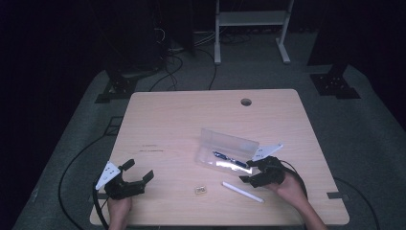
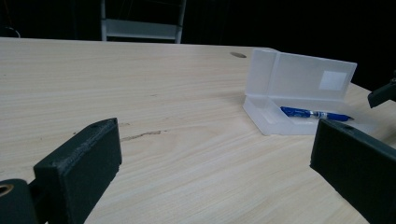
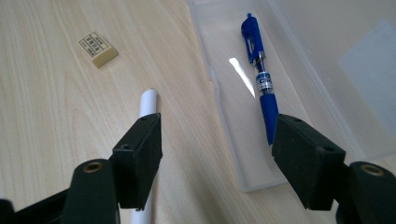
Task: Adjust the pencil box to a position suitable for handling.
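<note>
A: From the high view we see a light wooden table with a clear plastic case lying open right of its middle, lid standing up on the far side. A blue pen lies in the tray.

B: And toward the near edge we have a small eraser and, just right of it, a white stick lying at a slant. Our left gripper sits by the near left corner with its fingers spread and nothing between them. Our right gripper rests at the near right end of the case, above the stick; from up here we cannot tell how its fingers stand.

A: In the left gripper view we look across the bare table between two black fingers set wide apart, holding nothing. The case stands off toward the far right, the pen in its tray.

B: In the right gripper view our fingers are open too. The white stick runs under the left one, and the pen lies in the case tray with its tip near the right one. We cannot tell whether either finger touches anything. The eraser lies apart, beyond the stick.
</note>
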The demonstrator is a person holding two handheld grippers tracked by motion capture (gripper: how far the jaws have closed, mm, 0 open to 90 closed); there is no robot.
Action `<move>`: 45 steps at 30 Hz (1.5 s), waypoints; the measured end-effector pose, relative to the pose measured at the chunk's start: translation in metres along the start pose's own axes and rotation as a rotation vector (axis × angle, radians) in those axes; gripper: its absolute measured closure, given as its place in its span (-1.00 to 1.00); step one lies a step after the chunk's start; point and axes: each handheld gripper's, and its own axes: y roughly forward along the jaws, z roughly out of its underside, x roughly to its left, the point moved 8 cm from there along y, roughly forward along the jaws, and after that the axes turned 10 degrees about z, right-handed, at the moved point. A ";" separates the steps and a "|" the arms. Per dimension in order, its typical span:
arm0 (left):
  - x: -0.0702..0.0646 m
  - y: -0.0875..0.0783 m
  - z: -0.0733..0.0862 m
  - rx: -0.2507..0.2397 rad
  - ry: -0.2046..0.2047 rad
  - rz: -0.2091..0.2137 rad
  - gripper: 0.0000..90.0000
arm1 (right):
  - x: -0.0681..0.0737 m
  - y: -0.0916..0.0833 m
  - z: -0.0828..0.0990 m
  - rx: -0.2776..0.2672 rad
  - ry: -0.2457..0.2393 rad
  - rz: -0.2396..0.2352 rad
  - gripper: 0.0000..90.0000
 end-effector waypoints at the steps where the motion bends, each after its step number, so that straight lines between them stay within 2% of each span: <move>1: 0.000 0.000 0.000 0.000 0.000 0.000 -0.98 | 0.000 0.000 0.000 0.000 0.000 0.000 -0.27; 20: 0.000 0.000 0.000 0.003 0.002 0.000 -0.98 | 0.018 -0.008 0.015 -0.004 -0.012 -0.032 -0.22; 33: 0.000 0.000 0.000 0.002 0.003 0.000 -0.98 | 0.028 -0.009 0.026 -0.006 -0.018 -0.045 -0.09; 45: 0.000 0.000 0.000 -0.002 0.002 0.000 -0.98 | 0.040 -0.003 0.032 0.009 -0.054 -0.057 0.13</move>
